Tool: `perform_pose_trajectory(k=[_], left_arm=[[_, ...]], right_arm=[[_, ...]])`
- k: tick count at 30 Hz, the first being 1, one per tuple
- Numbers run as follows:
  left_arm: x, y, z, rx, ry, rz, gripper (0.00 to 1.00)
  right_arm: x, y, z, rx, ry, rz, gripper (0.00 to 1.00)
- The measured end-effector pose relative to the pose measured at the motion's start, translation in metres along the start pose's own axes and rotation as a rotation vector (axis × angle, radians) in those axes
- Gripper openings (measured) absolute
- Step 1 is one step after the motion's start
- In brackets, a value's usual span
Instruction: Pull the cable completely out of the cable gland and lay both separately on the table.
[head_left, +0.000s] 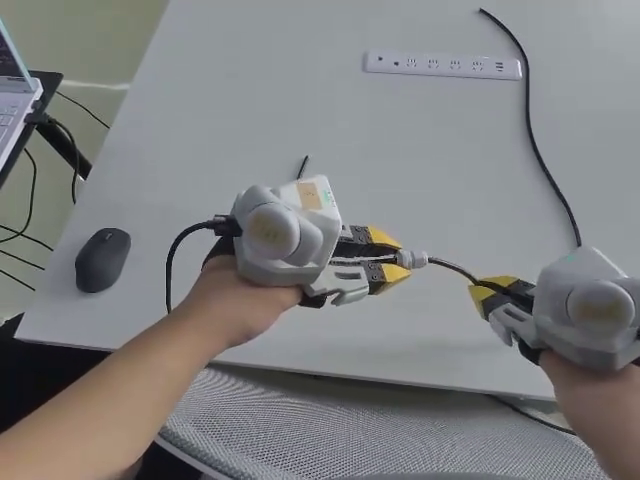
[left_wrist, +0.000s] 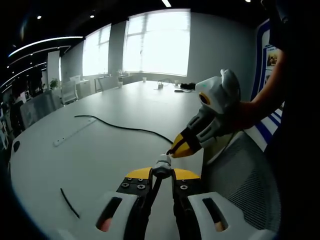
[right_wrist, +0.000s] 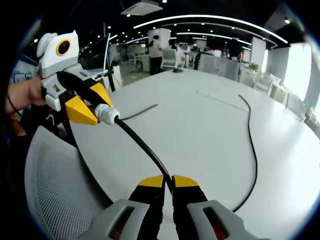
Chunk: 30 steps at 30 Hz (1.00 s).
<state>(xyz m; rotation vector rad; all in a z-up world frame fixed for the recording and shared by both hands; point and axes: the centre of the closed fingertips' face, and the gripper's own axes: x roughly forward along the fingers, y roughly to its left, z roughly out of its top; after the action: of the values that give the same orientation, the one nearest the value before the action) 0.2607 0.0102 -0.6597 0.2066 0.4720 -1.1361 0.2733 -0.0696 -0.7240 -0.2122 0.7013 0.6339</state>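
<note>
A: Head view?
B: Mid-frame, left claw (head_left: 395, 262) clamped on cable gland (head_left: 415, 260); lower right, right claw (head_left: 490, 295) clamped on cable (head_left: 455, 270).
A: Gripper views?
B: Left: cable gland bottom centre, above tabletop (left_wrist: 100, 150). Right: cable runs upper left. Best pull straight apart, 2 grips firm.

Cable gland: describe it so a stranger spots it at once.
Above the near edge of the white table, two yellow-tipped tongs face each other. The cable gland is the fitting pinched at the tip of the left tongs. Unlike the black cable running from it to the right tongs, it is white and stubby.
</note>
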Motion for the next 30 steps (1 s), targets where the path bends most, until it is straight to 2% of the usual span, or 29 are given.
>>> perform_pose_trajectory(k=[3, 9, 14, 22, 26, 30], left_arm=[[0.001, 0.0, -0.001, 0.0, 0.004, -0.002, 0.15], [0.0, 0.0, -0.001, 0.0, 0.009, -0.001, 0.15], [-0.003, 0.001, -0.002, -0.003, 0.009, 0.004, 0.15], [-0.004, 0.001, -0.003, -0.001, 0.015, 0.009, 0.15], [-0.004, 0.0, -0.004, 0.0, 0.017, 0.007, 0.15], [-0.004, -0.002, -0.004, 0.003, 0.023, -0.002, 0.15]], right_arm=[[0.0, -0.001, -0.002, 0.03, 0.003, 0.003, 0.0], [-0.003, -0.001, 0.001, -0.033, -0.004, 0.001, 0.01], [-0.005, 0.0, 0.005, -0.116, -0.018, -0.01, 0.02], [-0.012, -0.003, 0.012, -0.181, -0.026, -0.024, 0.02], [-0.015, -0.006, 0.016, -0.224, -0.03, -0.042, 0.1], [-0.018, -0.001, 0.021, -0.293, -0.026, -0.028, 0.15]])
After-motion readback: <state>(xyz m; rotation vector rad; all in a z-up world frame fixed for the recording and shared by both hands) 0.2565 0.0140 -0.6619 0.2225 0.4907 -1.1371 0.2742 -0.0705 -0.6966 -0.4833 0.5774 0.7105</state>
